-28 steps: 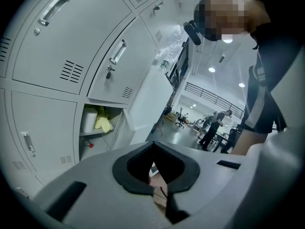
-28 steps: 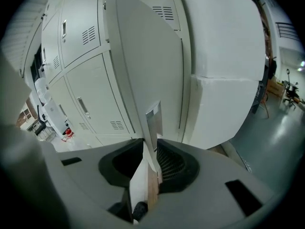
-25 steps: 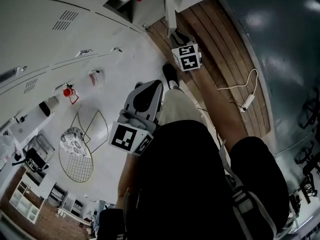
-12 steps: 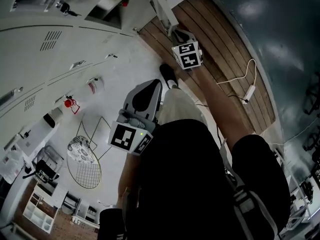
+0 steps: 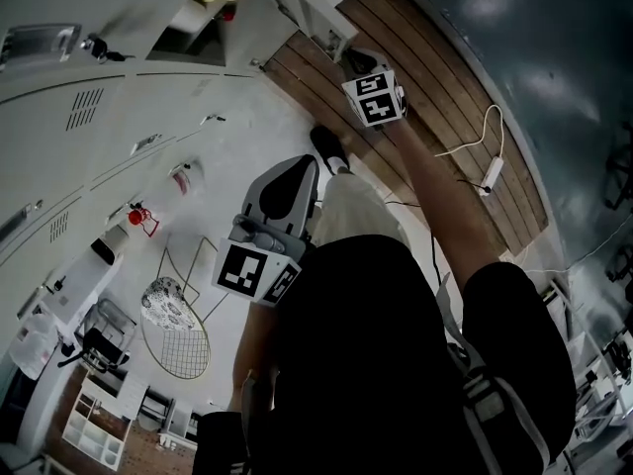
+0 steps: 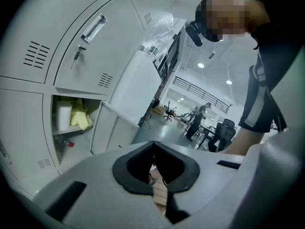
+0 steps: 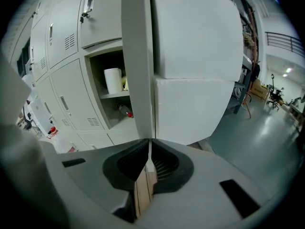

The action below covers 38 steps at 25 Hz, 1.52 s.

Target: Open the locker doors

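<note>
The grey lockers [image 5: 89, 117] fill the left of the head view; one compartment [image 7: 114, 94] stands open, with a white roll [image 7: 113, 80] and a small bottle [image 7: 125, 110] inside. Its open door [image 7: 195, 37] swings out toward me, and the door's thin edge [image 7: 138, 56] runs straight down between the jaws of my right gripper [image 7: 149, 149]. Those jaws are closing, and the pads pinch the door's edge. In the head view the right gripper [image 5: 348, 59] is stretched far forward. My left gripper [image 5: 282, 181] hangs near my leg, shut and holding nothing.
A person [image 6: 198, 120] stands far off in the hall. A white power strip [image 5: 490, 171] and its cable lie on the wooden floor. A wire racket-shaped frame [image 5: 178, 330] lies on the floor beside the lockers. Closed doors with handles [image 6: 93, 27] are above the open compartment.
The right gripper has reached further forward and up to the open door's edge. My head view has shifted. The left gripper has stayed by my leg.
</note>
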Motion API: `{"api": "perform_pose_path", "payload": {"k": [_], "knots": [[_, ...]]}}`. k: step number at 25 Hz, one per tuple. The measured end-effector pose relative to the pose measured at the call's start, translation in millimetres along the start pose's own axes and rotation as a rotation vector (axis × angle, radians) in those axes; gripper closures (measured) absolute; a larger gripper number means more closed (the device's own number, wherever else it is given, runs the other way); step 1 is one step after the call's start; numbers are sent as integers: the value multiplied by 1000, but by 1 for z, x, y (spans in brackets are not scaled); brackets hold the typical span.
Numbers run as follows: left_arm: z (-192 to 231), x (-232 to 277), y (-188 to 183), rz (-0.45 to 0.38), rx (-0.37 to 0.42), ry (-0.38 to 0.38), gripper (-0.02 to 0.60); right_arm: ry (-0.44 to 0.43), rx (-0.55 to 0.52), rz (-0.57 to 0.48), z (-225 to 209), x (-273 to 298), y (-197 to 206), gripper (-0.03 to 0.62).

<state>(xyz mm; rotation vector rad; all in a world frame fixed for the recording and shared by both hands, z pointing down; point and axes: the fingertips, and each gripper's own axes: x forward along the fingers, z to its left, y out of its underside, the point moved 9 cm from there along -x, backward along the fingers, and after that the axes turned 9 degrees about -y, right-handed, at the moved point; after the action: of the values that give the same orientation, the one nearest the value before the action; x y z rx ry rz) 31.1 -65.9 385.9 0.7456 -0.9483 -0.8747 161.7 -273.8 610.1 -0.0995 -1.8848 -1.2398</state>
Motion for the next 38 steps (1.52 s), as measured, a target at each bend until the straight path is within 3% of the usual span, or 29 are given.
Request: {"api": "perform_pose_path", "payload": {"k": [18,38], "knots": [[-1,19,-7,17,6,2,563,108,27,8,-82,2,-18,589],[8,13,-10,7,-2,-36,563,137,34,31,-96,10,-21,589]]}}
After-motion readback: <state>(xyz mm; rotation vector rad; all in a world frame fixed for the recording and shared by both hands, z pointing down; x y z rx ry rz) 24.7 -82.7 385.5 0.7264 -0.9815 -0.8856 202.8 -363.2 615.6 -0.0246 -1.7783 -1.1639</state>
